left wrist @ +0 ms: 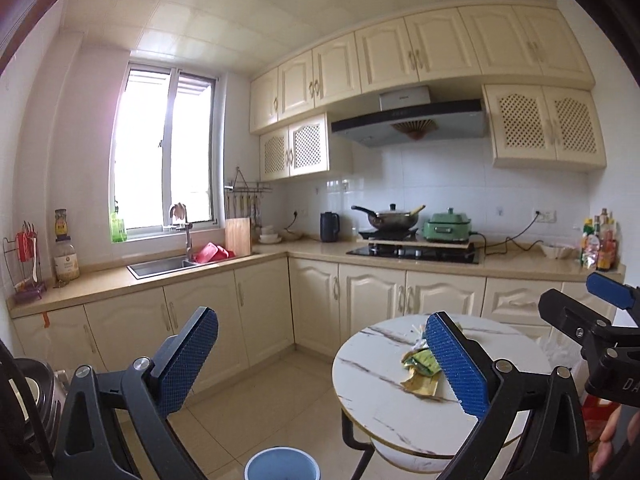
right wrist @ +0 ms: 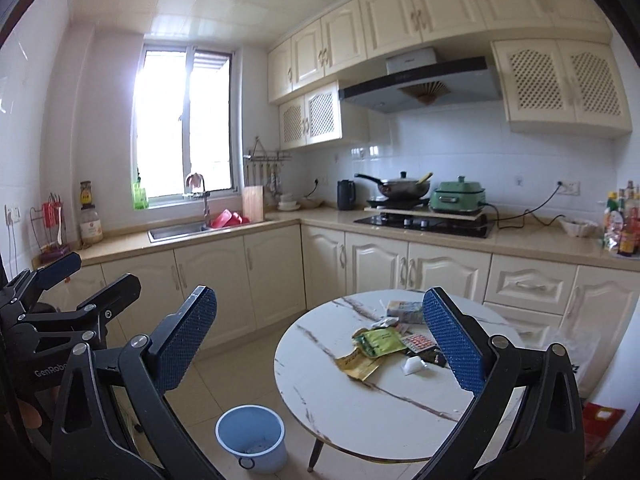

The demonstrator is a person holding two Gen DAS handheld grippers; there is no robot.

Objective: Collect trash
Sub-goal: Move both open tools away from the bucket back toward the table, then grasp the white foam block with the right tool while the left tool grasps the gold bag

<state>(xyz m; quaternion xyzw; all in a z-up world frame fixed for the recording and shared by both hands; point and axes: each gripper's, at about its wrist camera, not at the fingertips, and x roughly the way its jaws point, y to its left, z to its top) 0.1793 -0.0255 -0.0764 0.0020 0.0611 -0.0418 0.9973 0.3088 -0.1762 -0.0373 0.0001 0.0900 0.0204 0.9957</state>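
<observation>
Kitchen, L-shaped counter (right wrist: 520,240), listed left to right. Left wall run: red utensil rack (right wrist: 50,216), jar (right wrist: 91,224), green bottle (right wrist: 140,196) on the window sill, steel sink (right wrist: 176,232) with faucet, red items (right wrist: 228,218) at its right edge, upright wooden cutting board (right wrist: 253,202). Back run: dark kettle (right wrist: 346,195), wok (right wrist: 402,186) on a board over the black cooktop (right wrist: 424,224), green electric cooker (right wrist: 460,197) beside the wok, condiment bottles (right wrist: 626,224) at far right. Floor: blue bucket (right wrist: 251,442) just left of the round marble-top table (right wrist: 360,392). Trash on the table, near its middle and far side: gold wrapper (right wrist: 357,363), green wrapper (right wrist: 380,341) overlapping it, boxed pack (right wrist: 404,307) behind, red-dotted packet (right wrist: 416,342), white scrap (right wrist: 414,366). Left gripper (left wrist: 320,364): fingers spread wide, released, nothing between them, raised short of the table. Right gripper (right wrist: 332,350): likewise spread and released, holding nothing, above the table's near side.
</observation>
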